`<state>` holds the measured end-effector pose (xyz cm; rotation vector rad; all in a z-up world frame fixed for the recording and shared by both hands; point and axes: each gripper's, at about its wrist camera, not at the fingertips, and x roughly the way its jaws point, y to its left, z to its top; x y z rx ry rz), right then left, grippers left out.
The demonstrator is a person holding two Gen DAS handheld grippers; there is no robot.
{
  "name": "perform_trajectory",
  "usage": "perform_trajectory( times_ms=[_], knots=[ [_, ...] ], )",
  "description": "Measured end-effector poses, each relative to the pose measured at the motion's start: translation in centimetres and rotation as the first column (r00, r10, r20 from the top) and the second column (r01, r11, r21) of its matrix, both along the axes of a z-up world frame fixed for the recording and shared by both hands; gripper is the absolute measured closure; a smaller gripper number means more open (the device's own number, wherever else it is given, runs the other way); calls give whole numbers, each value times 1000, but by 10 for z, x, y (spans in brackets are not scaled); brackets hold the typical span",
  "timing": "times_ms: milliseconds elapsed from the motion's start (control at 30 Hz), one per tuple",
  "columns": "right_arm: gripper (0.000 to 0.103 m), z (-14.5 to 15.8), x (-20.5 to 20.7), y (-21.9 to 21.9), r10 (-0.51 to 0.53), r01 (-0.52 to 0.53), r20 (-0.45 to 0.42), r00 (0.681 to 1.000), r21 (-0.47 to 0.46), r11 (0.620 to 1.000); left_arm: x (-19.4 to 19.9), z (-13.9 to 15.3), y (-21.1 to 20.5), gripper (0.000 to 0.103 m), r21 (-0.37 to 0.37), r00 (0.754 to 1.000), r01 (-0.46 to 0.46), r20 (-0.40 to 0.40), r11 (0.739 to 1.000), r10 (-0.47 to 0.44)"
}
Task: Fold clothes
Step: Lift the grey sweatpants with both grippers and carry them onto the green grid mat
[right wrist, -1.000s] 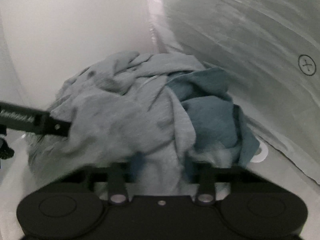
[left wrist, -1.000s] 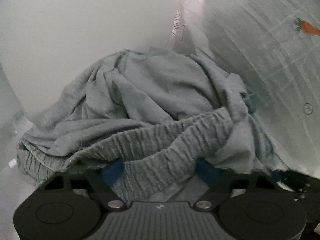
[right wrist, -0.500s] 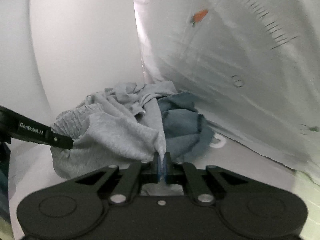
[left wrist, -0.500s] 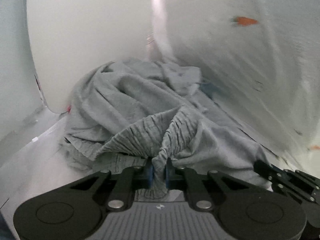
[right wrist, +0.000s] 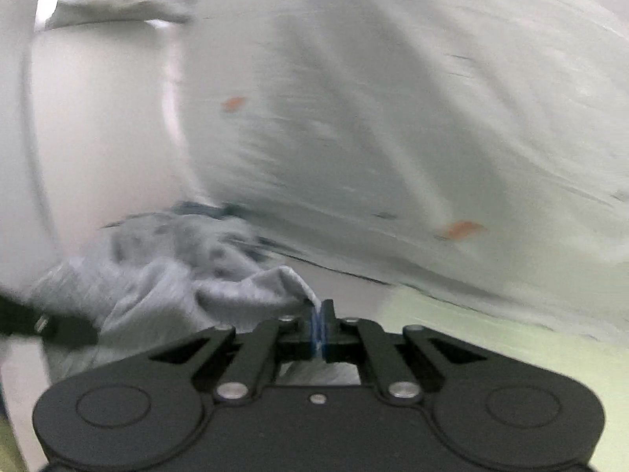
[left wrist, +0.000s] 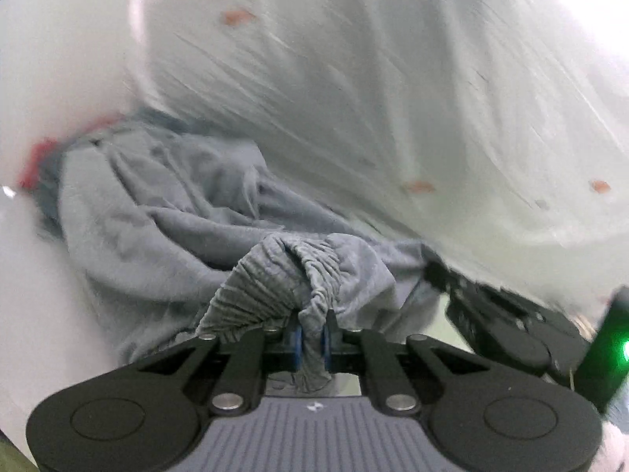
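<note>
Both the left gripper point(left wrist: 312, 334), pinched on the gathered waistband point(left wrist: 275, 279), and the right gripper point(right wrist: 320, 328), closed on an edge of the same grey garment point(left wrist: 157, 212), are at the pick-up step; next it needs spreading flat beside the white sheet point(left wrist: 393, 98).

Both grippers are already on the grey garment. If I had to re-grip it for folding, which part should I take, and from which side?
Probably the ribbed elastic waistband of the grey garment, taken from the near, camera side. It is the one firm, bunched edge standing proud of the crumpled pile, and the left gripper already pinches it there. The right gripper holds a thin edge further along.
</note>
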<state>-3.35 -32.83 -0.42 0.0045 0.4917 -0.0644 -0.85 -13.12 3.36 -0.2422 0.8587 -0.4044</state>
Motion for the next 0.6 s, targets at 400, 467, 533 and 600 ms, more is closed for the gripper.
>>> perform_trajectory(
  times_ms=[400,467,533,600],
  knots=[
    [46,-63,-85,-57,-265,312,-270,926,149,938,-32,-35,-13,54,122,990,-59,-124,991,74],
    [35,-81,-82,-43,-239,319,-348,907,193,928,-30,-43,-3,51,161,984,-83,-145,983,107],
    [30,-101,-74,-30,-236,344,-423,875,199,918,-20,-51,10,49,193,978,-93,-165,977,125],
    [24,-121,-72,-22,-275,405,-490,827,182,896,-16,-60,19,47,221,974,-96,-182,971,138]
  ],
)
